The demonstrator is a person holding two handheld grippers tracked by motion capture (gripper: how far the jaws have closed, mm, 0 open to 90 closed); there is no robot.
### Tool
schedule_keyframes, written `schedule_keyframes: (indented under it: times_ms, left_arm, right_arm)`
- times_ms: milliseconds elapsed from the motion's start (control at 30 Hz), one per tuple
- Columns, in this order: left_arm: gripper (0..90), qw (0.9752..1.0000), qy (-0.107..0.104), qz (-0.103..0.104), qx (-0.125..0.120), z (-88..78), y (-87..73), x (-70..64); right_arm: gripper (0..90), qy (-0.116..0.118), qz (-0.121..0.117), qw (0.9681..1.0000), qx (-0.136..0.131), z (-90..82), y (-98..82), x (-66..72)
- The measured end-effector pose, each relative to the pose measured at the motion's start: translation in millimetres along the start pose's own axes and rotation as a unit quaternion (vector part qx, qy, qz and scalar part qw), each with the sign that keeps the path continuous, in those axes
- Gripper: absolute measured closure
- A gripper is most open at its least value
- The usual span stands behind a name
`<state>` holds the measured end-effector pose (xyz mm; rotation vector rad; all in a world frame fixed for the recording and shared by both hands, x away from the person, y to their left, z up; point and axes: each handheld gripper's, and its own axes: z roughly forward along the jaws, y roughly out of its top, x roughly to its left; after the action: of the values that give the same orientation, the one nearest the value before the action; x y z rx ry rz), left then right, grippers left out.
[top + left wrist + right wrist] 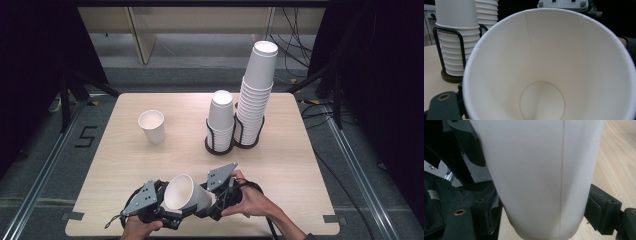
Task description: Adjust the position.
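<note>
A white paper cup (185,192) lies on its side in the air over the table's front edge, its mouth turned to the left. My right gripper (206,204) is shut on its lower body. In the right gripper view the cup (536,170) fills the gap between the two black pads (601,212). My left gripper (167,216) sits under the cup's rim. In the left gripper view I look straight into the cup (549,62), and one black finger (444,105) shows outside the rim at the lower left. The other finger is hidden.
A single upright cup (152,126) stands at the left middle of the wooden table (125,165). A black wire holder (220,147) at the back centre carries a short stack of cups (220,117), and a tall stack (257,95) stands beside it on the right.
</note>
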<state>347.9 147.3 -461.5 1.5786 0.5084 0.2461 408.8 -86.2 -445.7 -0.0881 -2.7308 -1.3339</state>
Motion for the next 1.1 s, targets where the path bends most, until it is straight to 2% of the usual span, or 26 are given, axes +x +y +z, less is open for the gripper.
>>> schedule_keyframes:
  times_ms: [133,233,400,433,500,533,567,667,700,733,767,833,900,967,1033,1100]
  left_arm:
    - [14.4,1.0000,0.000,0.002,0.002,0.2,-0.3,-0.8]
    - [16.5,1.0000,0.003,0.004,0.006,-0.6,0.6,0.5]
    - [16.9,0.9994,0.032,0.004,0.007,-6.5,4.1,6.2]
    - [16.9,0.9993,0.037,0.003,0.000,-6.8,3.9,8.2]
    - [16.9,0.9973,0.069,0.013,0.021,-11.4,5.8,11.4]
    - [16.9,0.9957,0.086,0.023,0.027,-12.8,6.2,13.6]
    - [16.8,0.9950,0.093,0.025,0.025,-12.7,5.9,15.0]
    - [16.7,0.9894,0.133,0.036,0.048,-16.8,6.6,19.4]
    - [16.7,0.9881,0.140,0.037,0.051,-17.2,6.0,21.2]
    - [16.7,0.9866,0.148,0.038,0.056,-18.0,5.5,22.7]
    - [16.7,0.9849,0.157,0.039,0.063,-18.6,5.0,23.9]
    - [16.6,0.9840,0.163,0.034,0.062,-18.8,3.3,27.1]
    - [16.6,0.9812,0.176,0.037,0.069,-20.0,2.9,28.9]
    - [16.6,0.9806,0.181,0.036,0.066,-20.5,2.6,31.7]
    - [16.6,0.9767,0.198,0.038,0.074,-22.5,2.9,32.9]
    - [16.6,0.9750,0.206,0.037,0.076,-24.1,2.3,35.6]
  right_arm:
    - [23.7,0.006,0.009,0.9999,0.002,6.3,-1.6,0.3]
    - [20.6,0.001,0.016,0.9999,0.007,6.2,-3.1,-1.4]
    - [18.2,-0.018,0.029,0.9993,0.017,-2.9,-10.0,-6.4]
    - [18.0,-0.024,0.031,0.9991,0.018,-5.6,-11.2,-7.8]
    - [18.0,-0.039,0.034,0.9984,0.023,-11.0,-14.1,-10.6]
    - [18.1,-0.047,0.039,0.9979,0.023,-13.8,-15.7,-12.0]
    - [18.7,-0.055,0.044,0.9972,0.026,-17.9,-17.6,-13.5]
    - [18.7,-0.074,0.048,0.9957,0.028,-25.0,-21.8,-15.6]
    - [18.8,-0.082,0.057,0.9946,0.029,-27.7,-23.6,-15.7]
    - [18.8,-0.092,0.052,0.9939,0.030,-30.0,-25.2,-17.6]
    - [18.9,-0.100,0.063,0.9925,0.030,-32.0,-26.9,-17.5]
    - [19.1,-0.108,0.059,0.9920,0.029,-35.5,-29.6,-19.2]
    - [19.1,-0.119,0.066,0.9904,0.023,-38.2,-32.0,-19.3]
    - [19.0,-0.128,0.069,0.9890,0.026,-40.4,-34.3,-20.0]
    - [18.9,-0.130,0.072,0.9886,0.024,-41.3,-36.6,-20.0]
    - [17.8,-0.135,0.074,0.9877,0.026,-42.1,-38.7,-19.9]
